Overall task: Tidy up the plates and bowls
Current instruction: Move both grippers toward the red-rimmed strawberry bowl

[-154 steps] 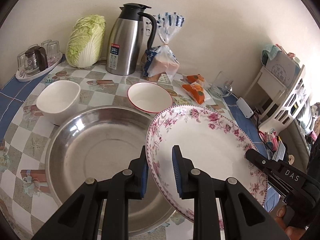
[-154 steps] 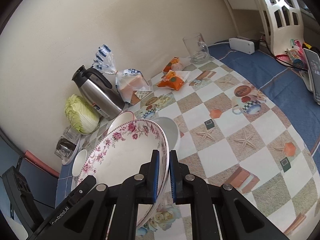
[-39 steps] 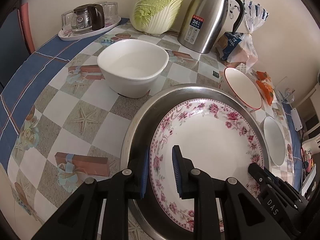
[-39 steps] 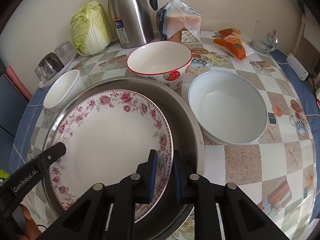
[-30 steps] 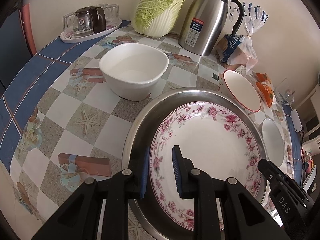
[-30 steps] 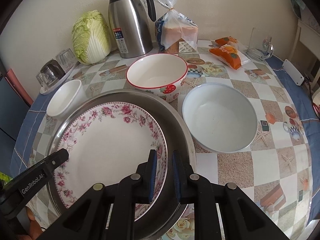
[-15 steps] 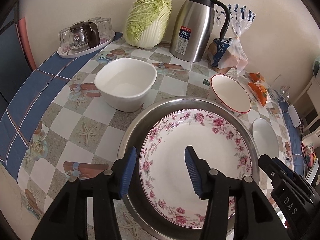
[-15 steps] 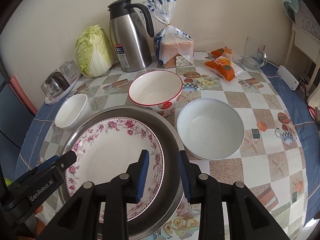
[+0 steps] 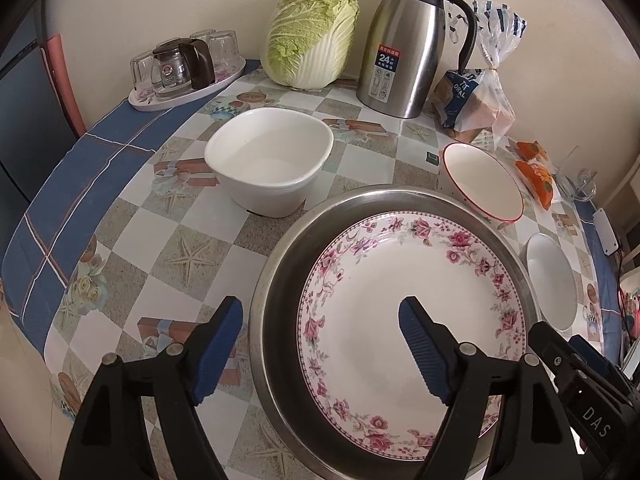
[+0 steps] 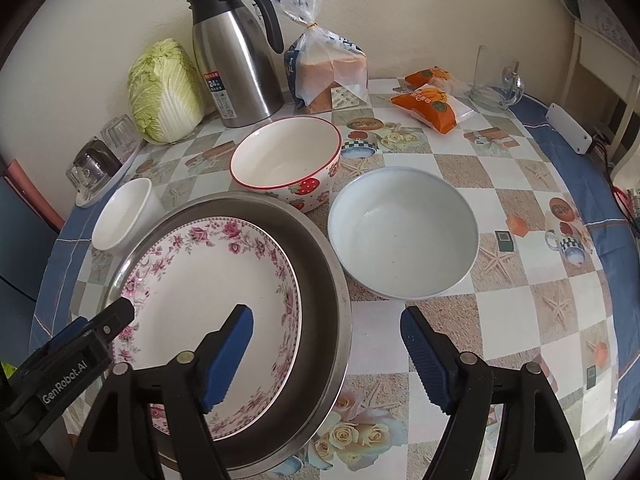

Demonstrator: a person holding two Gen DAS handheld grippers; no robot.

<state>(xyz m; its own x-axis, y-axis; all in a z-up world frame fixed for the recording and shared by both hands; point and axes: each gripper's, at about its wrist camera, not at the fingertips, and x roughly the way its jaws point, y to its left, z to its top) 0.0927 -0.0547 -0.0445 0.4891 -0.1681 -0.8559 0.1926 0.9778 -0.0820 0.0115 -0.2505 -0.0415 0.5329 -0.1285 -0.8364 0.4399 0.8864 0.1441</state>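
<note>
A floral plate (image 9: 412, 312) (image 10: 200, 292) lies flat inside a large steel basin (image 9: 280, 280) (image 10: 320, 264). My left gripper (image 9: 320, 344) is open and empty, its fingers straddling the plate's left rim from above. My right gripper (image 10: 326, 352) is open and empty, straddling the basin's right rim. A white squarish bowl (image 9: 270, 160) (image 10: 120, 216) stands left of the basin. A red-rimmed strawberry bowl (image 10: 286, 164) (image 9: 482, 182) stands behind it. A pale round bowl (image 10: 402, 236) (image 9: 550, 280) sits to its right.
At the back stand a cabbage (image 9: 310, 34), a steel thermos jug (image 9: 412, 40), a bread bag (image 10: 328, 64), orange snack packs (image 10: 430, 104), a glass mug (image 10: 494, 80) and a tray of glasses (image 9: 184, 70). A white power strip (image 10: 568, 128) lies at the right edge.
Both grippers carried the plate into the basin, set it flat, then opened and drew back and up from it. The plate now rests free.
</note>
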